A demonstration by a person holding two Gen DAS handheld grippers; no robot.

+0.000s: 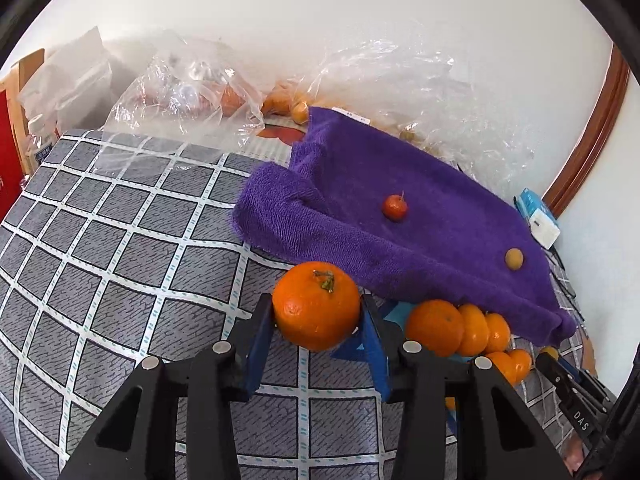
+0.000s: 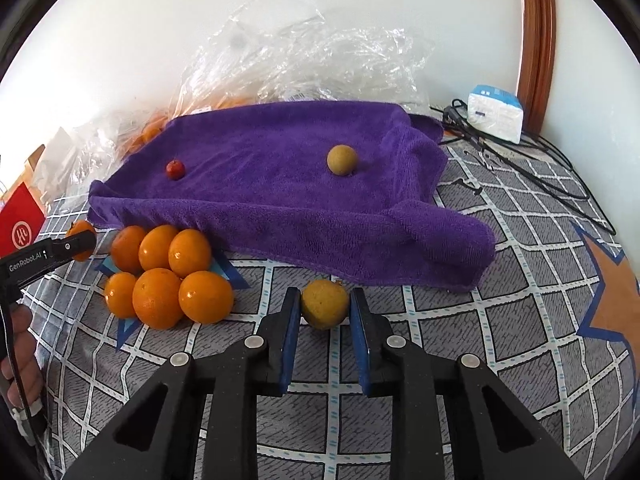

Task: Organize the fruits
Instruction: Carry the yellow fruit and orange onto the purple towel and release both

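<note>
Left gripper (image 1: 318, 316) of mine is clamped on one orange (image 1: 316, 310), lifted over the checked cloth (image 1: 120, 240); my right gripper (image 2: 325, 306) is clamped on a small yellow-brown fruit (image 2: 324, 304) just in front of the purple towel (image 2: 280, 200). I count six oranges (image 2: 164, 276) piled left of it. On the towel lie two fruits, one small red fruit (image 2: 175, 169) and one tan fruit (image 2: 342, 160).

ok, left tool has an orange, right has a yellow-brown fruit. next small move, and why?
Probably carry the orange in the left tool over to the pile of oranges beside the purple towel and set it down there. The pile is the only grouped fruit, and it sits close by. The right tool can wait; its yellow-brown fruit has no group yet.
</note>
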